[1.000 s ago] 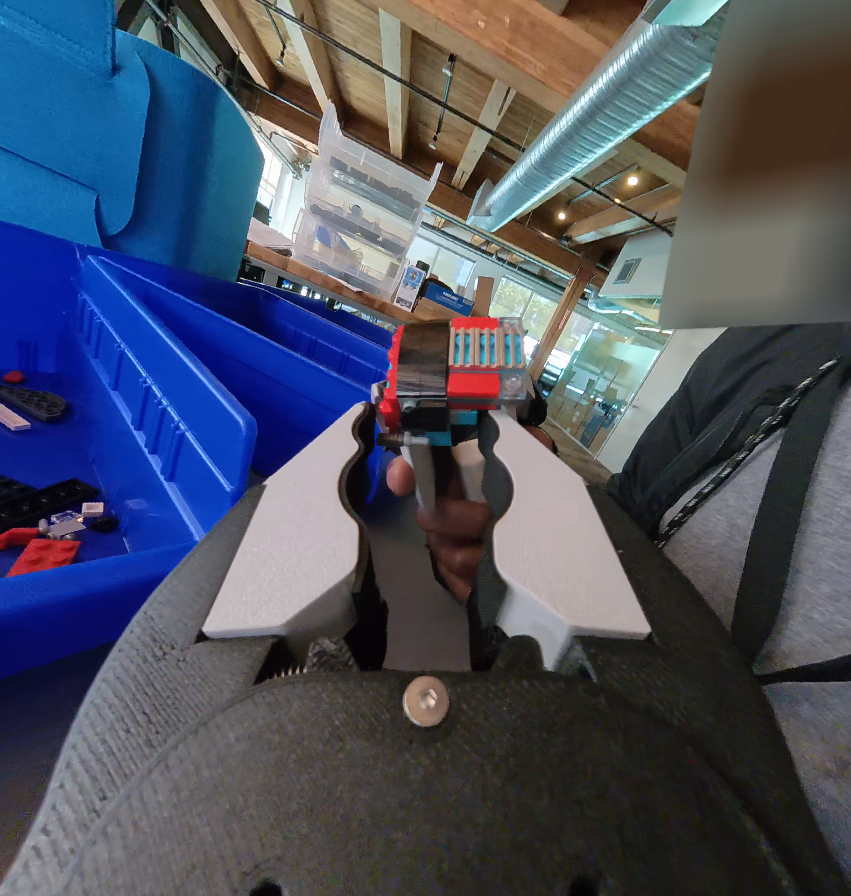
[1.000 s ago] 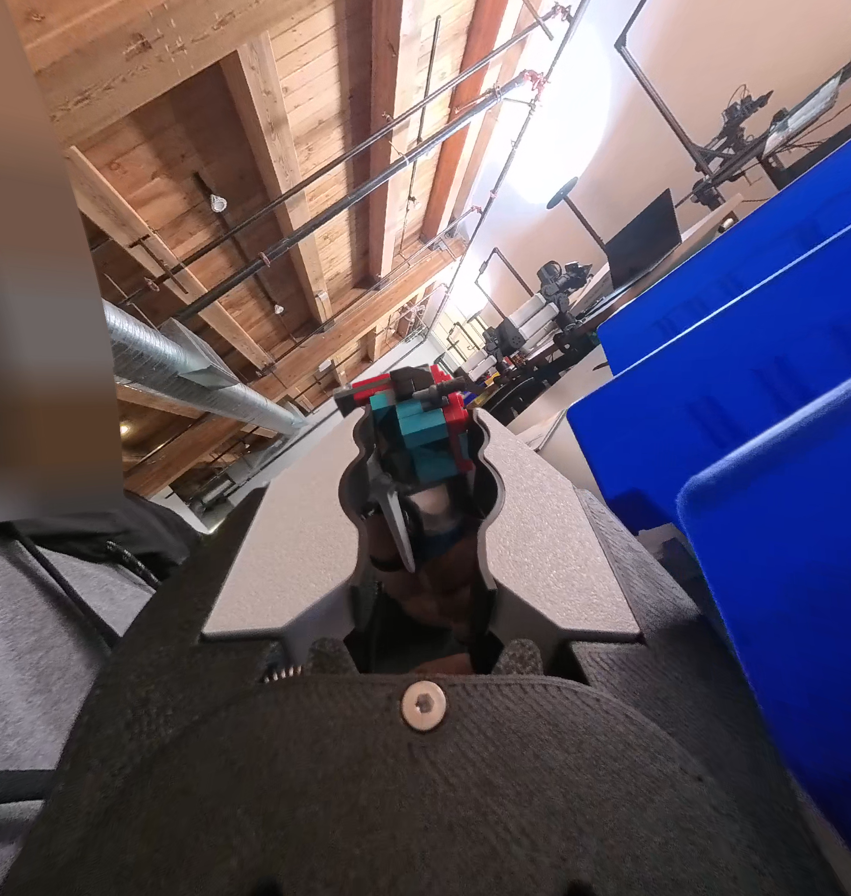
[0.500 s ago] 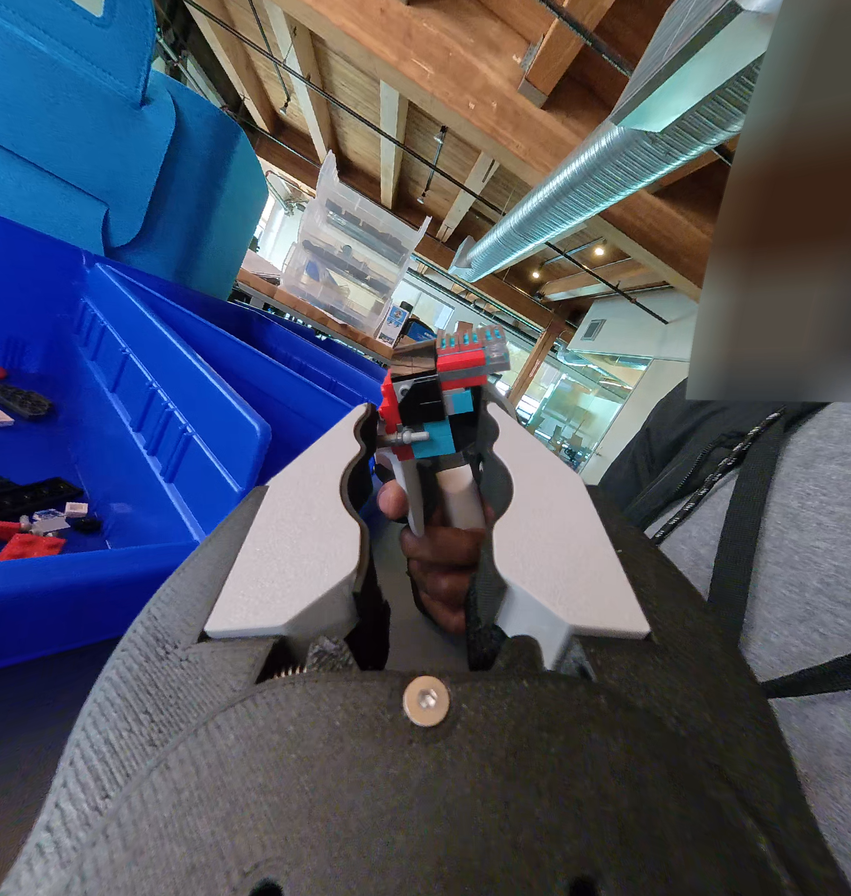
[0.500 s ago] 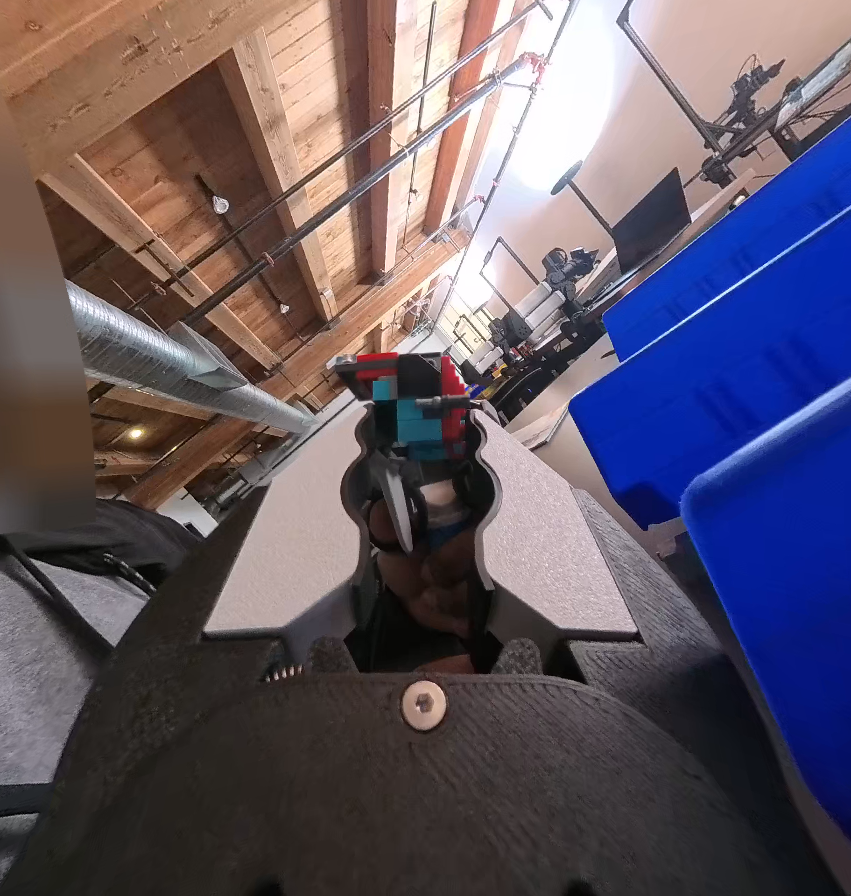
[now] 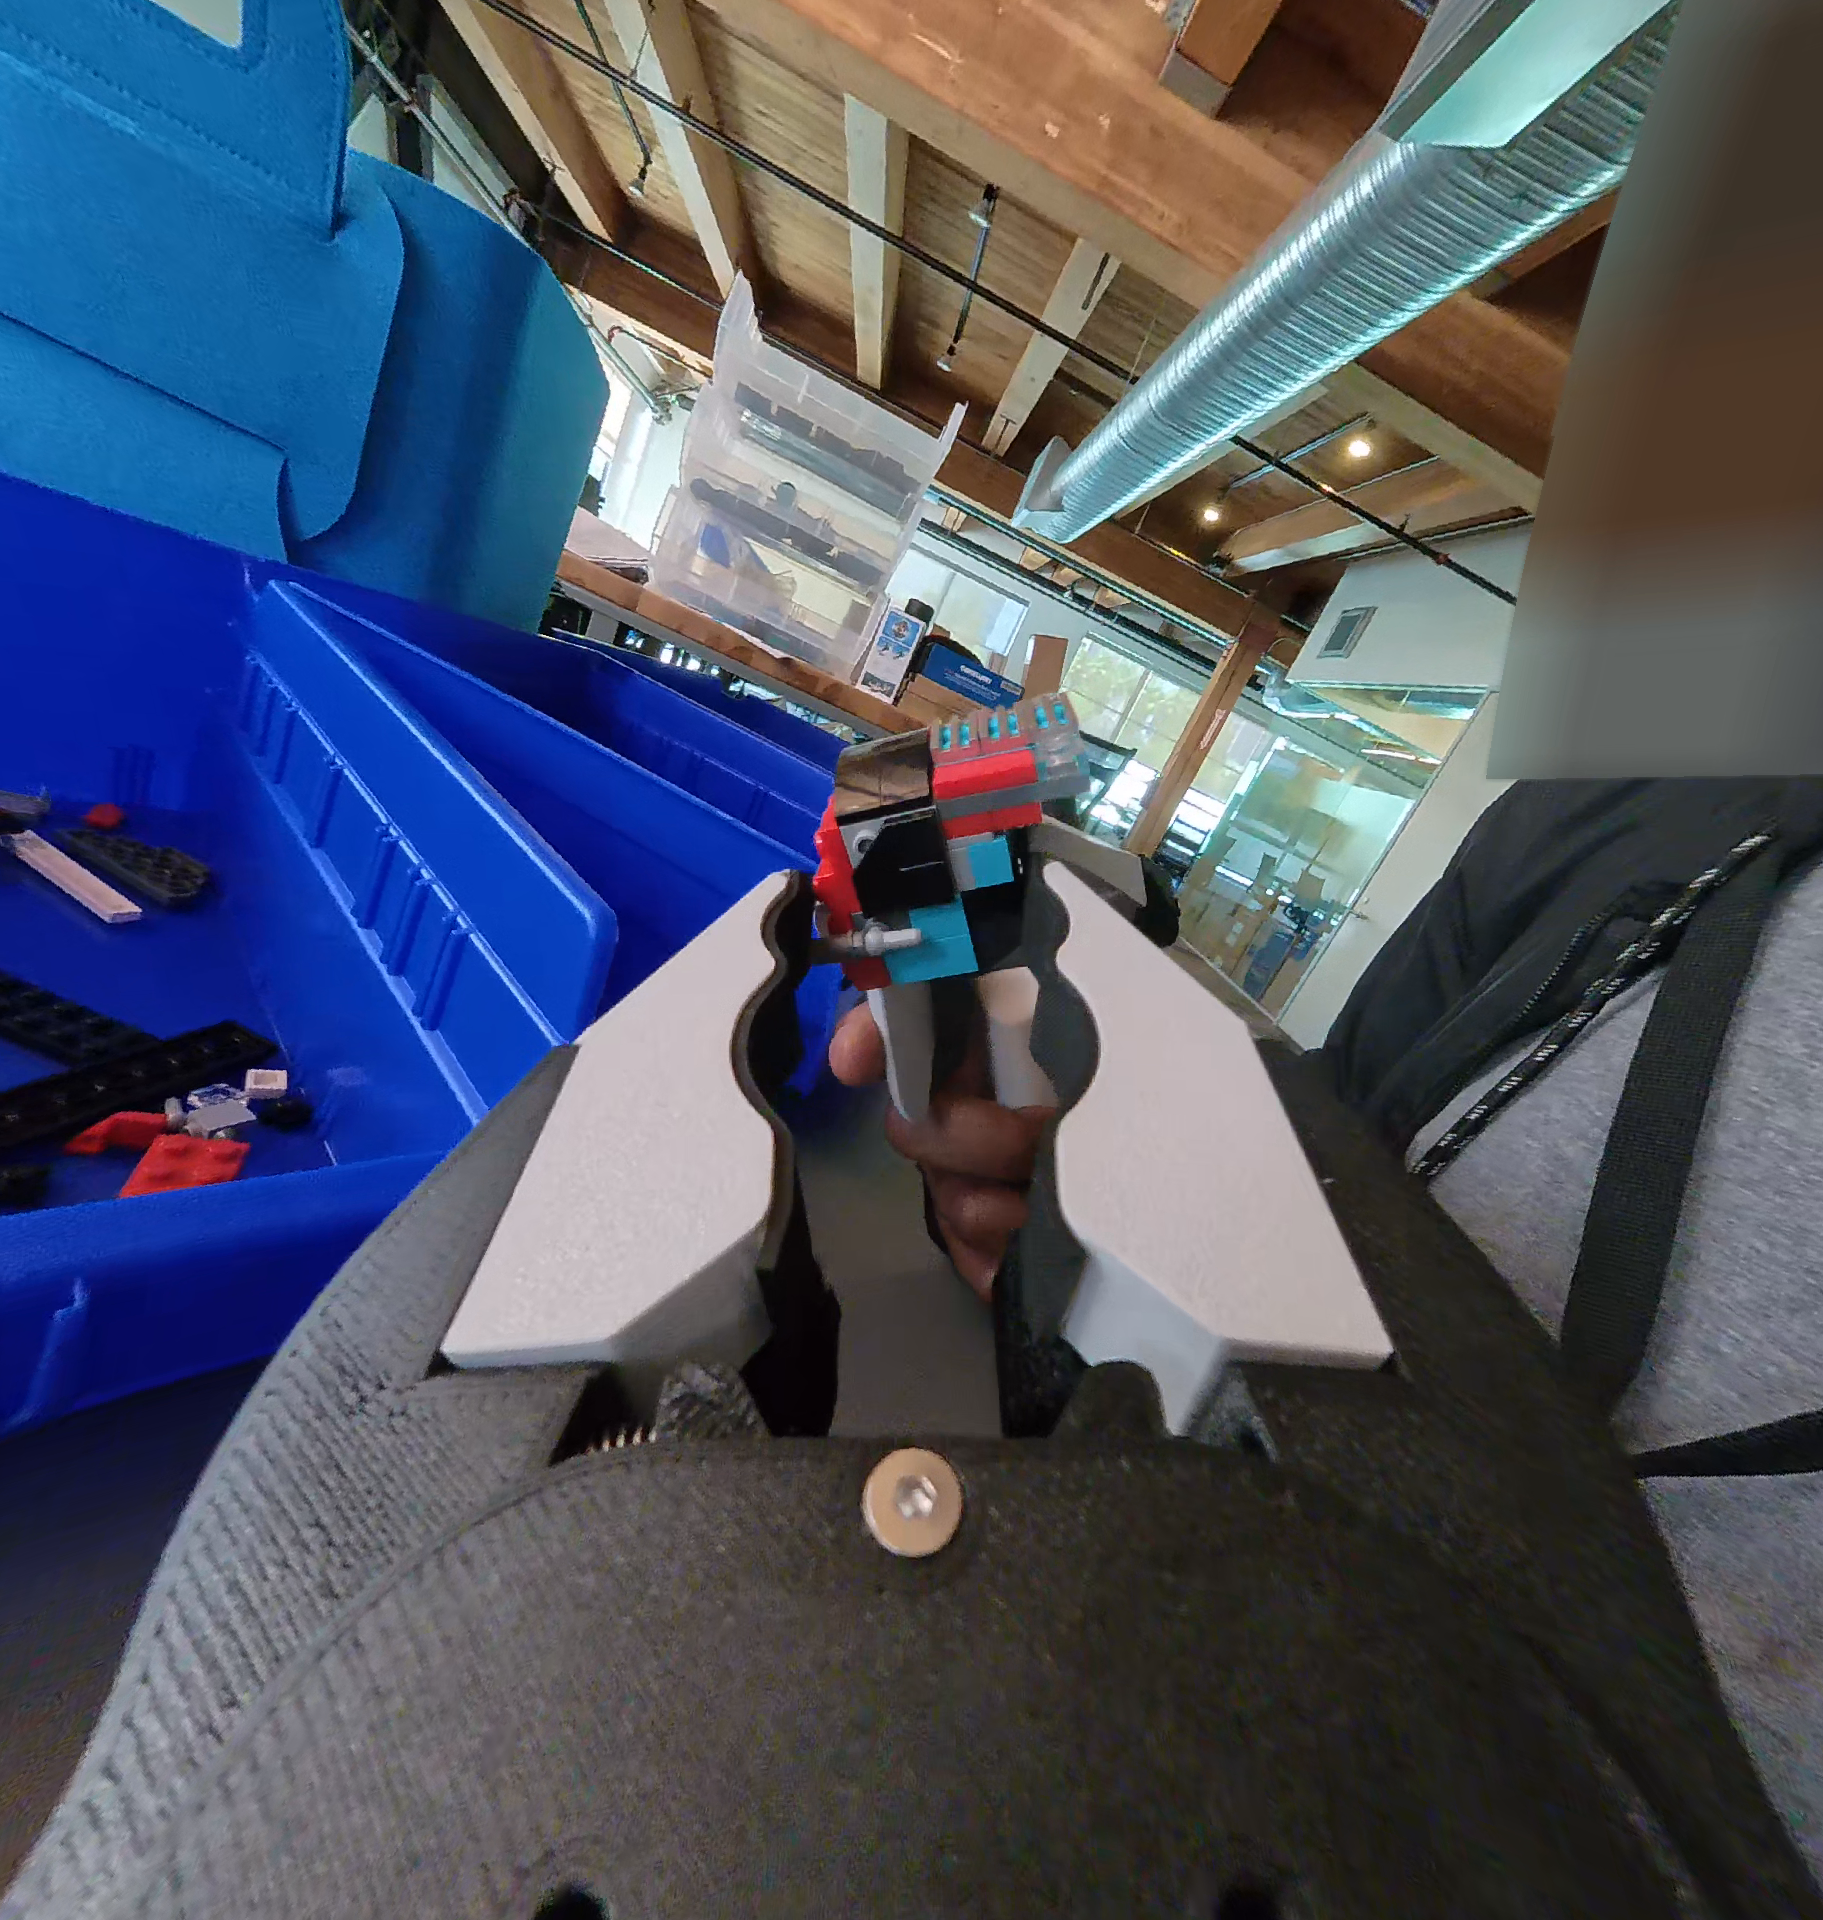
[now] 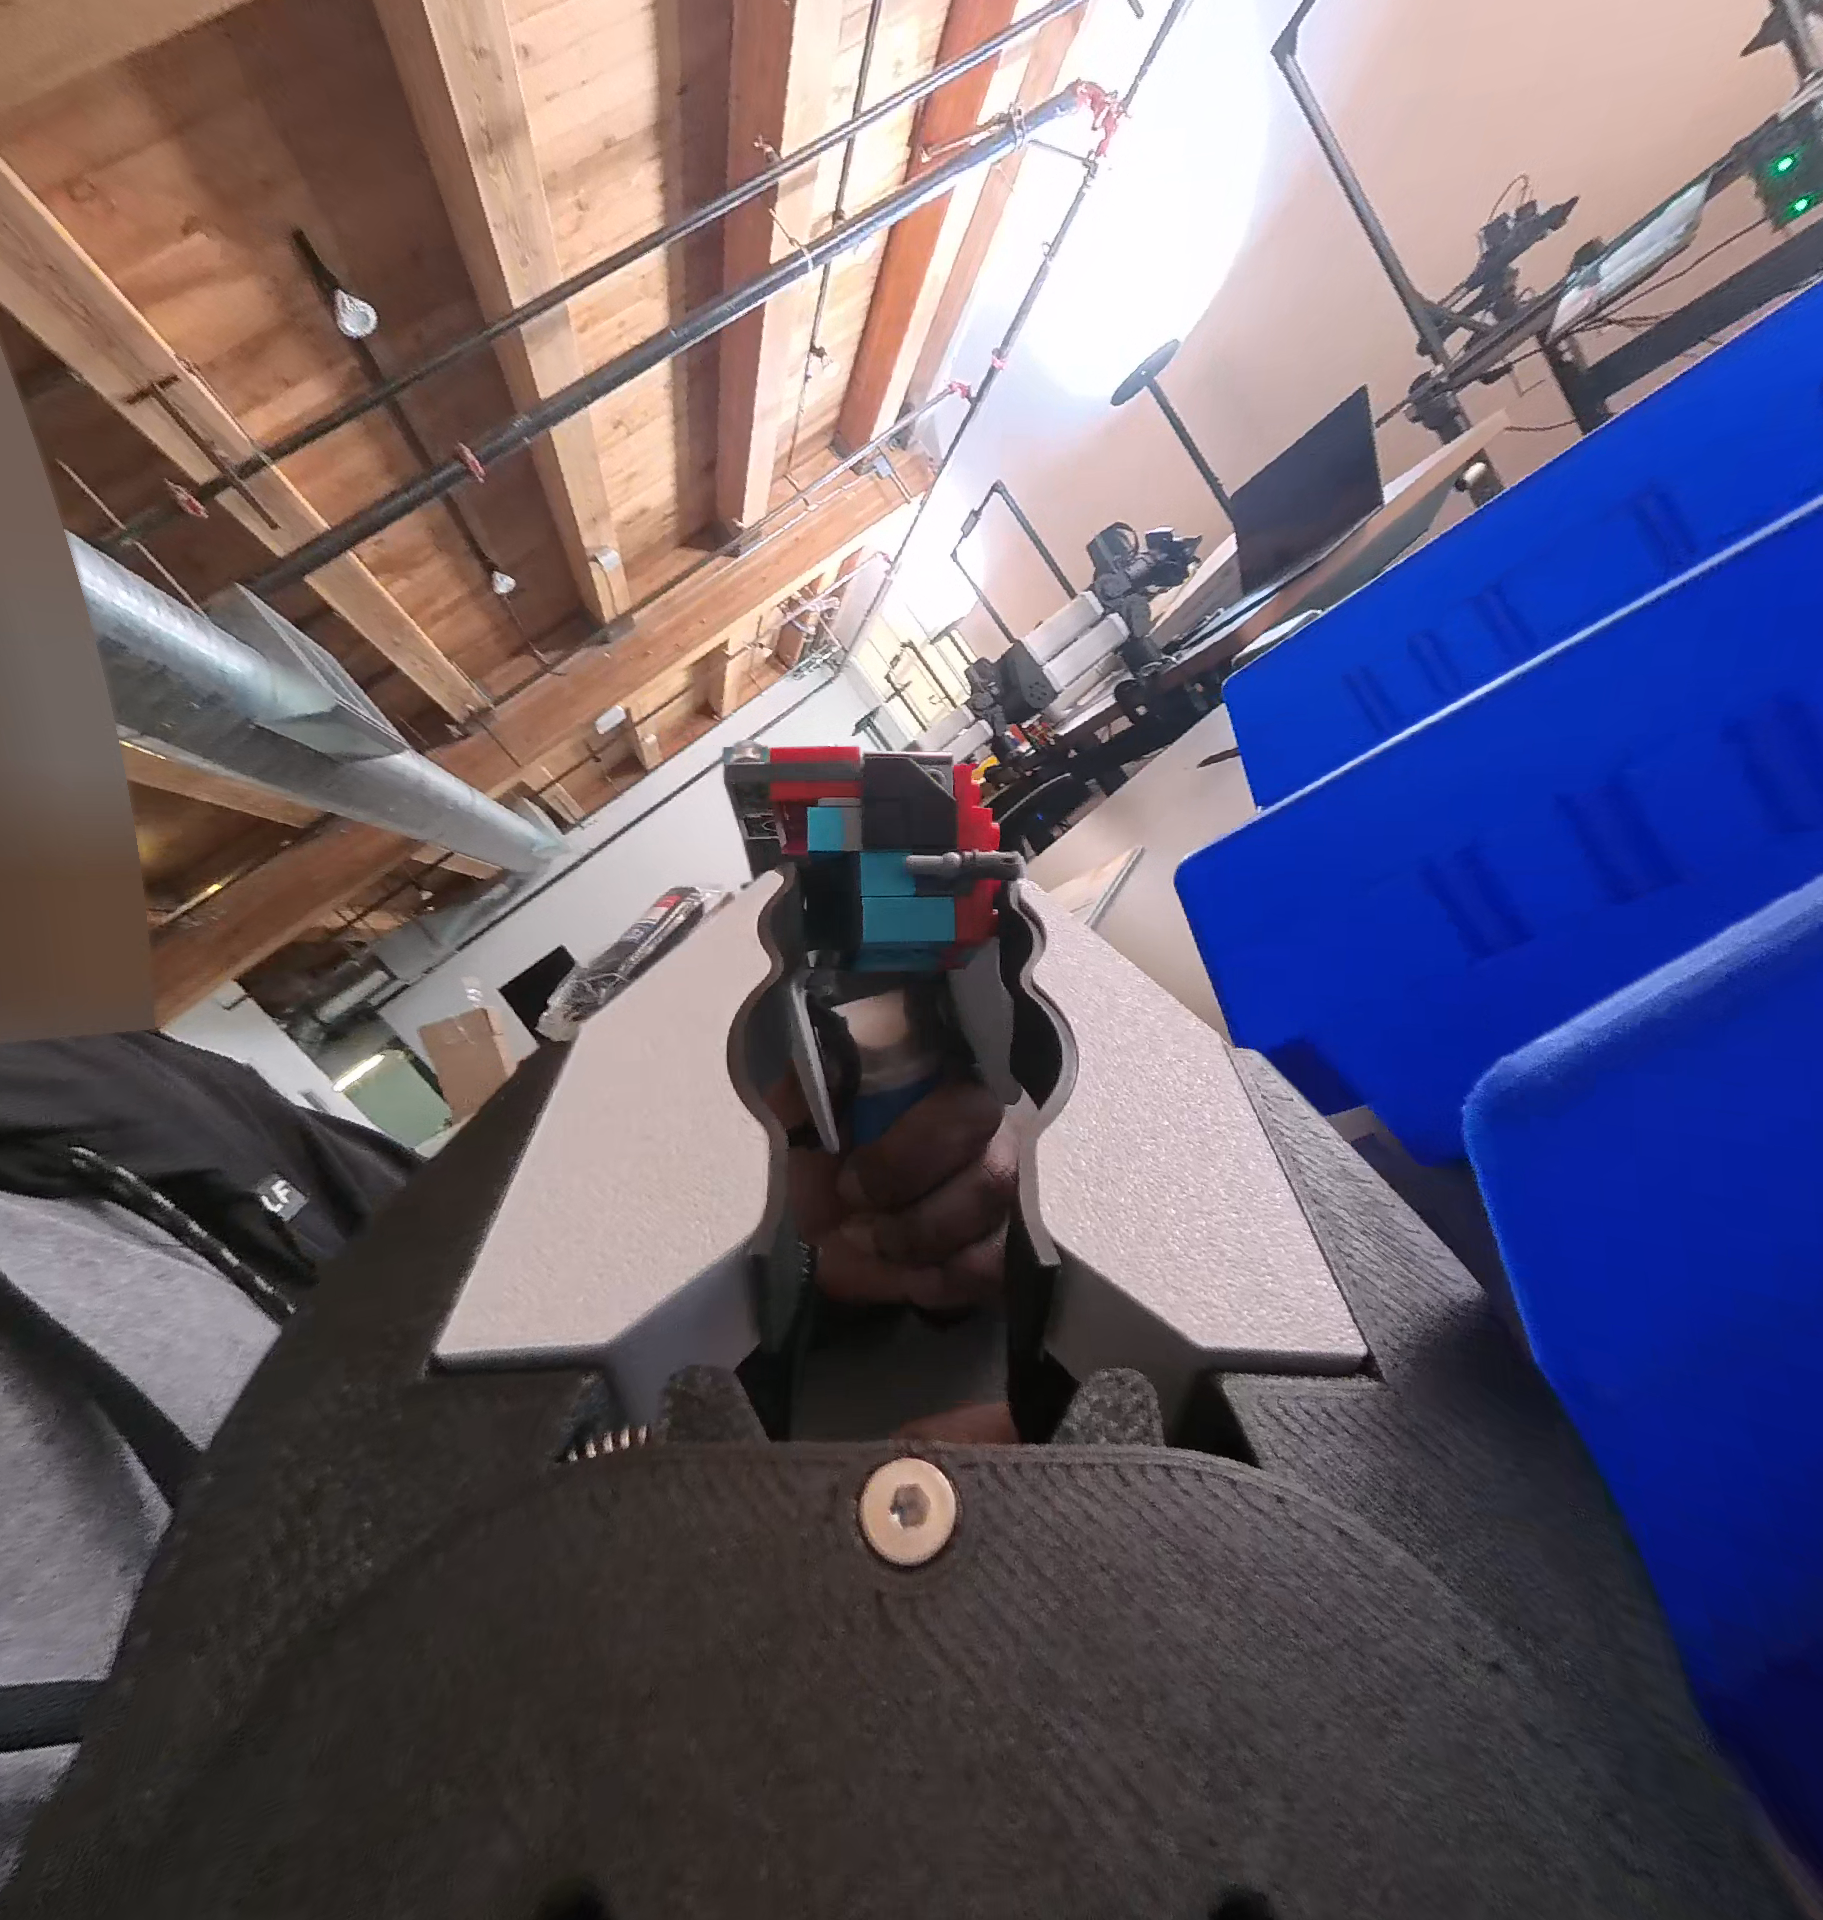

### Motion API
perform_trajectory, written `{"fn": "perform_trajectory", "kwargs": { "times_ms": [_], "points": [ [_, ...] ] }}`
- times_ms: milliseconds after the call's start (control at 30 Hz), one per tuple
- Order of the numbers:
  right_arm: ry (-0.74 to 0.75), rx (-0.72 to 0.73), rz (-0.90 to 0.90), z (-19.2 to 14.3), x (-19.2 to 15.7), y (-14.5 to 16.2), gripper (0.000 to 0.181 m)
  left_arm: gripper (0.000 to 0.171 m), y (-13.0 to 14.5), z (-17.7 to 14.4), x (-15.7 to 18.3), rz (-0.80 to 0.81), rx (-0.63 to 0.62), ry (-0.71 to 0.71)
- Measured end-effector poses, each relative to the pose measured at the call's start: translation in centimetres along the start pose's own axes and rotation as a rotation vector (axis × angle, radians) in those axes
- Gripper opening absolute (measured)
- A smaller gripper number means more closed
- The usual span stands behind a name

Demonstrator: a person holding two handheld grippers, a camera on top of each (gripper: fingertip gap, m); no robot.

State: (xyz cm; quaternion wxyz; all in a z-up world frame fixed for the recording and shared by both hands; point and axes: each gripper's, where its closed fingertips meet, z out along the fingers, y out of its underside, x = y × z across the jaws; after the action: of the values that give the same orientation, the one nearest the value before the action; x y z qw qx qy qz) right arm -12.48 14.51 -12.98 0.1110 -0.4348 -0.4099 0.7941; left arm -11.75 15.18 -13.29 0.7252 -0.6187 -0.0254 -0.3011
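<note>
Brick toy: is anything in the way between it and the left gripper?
No, nothing visible is in the way. The brick toy sits right between the fingertips of the left gripper, which look closed on it. The right gripper grips it too.

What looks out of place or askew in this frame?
Both views tilt up at the ceiling. The brick model is held in the air between the left tool and the right tool, tip to tip. Loose bricks lie scattered in the blue bin. No damage shows.
</note>
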Motion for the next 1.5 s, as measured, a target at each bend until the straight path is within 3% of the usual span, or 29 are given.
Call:
{"fn": "perform_trajectory", "kwargs": {
  "times_ms": [233, 433, 700, 867, 1067, 1200, 1400, 1500],
  "points": [
    [0.008, 0.000, -0.020, -0.1, 0.0, -0.2, 0.041, 0.041, -0.3, -0.2, 0.0, 0.013, 0.005, -0.004],
    [-0.003, 0.004, 0.002, -0.3, 0.1, -0.4, 0.042, 0.035, -2.1, -1.2, -0.5, -0.099, 0.094, 0.026],
    [0.094, -0.053, -0.069, -0.3, 1.3, 0.4, 0.038, 0.034, -1.0, -1.2, -2.0, -0.068, 0.013, -0.070],
    [0.192, -0.076, -0.209, -0.6, 2.1, 0.2, 0.038, 0.035, -1.0, -1.3, -2.1, 0.082, -0.053, -0.128],
    [0.313, -0.133, -0.507, -1.0, 2.6, -0.1, 0.029, 0.035, -0.2, -1.2, -2.3, 0.145, -0.111, -0.160],
    [0.318, -0.173, -0.600, -1.0, 2.6, 0.3, 0.016, 0.035, 0.2, -1.1, -2.7, 0.142, -0.138, -0.179],
    [0.348, -0.164, -0.669, -1.1, 2.5, 0.0, 0.013, 0.036, 0.2, -1.0, -2.7, 0.014, -0.100, -0.135],
    [0.364, -0.132, -0.706, -1.3, 2.3, -0.7, 0.012, 0.050, 0.0, -1.0, -3.1, -0.048, -0.066, -0.137]
  ]
}}
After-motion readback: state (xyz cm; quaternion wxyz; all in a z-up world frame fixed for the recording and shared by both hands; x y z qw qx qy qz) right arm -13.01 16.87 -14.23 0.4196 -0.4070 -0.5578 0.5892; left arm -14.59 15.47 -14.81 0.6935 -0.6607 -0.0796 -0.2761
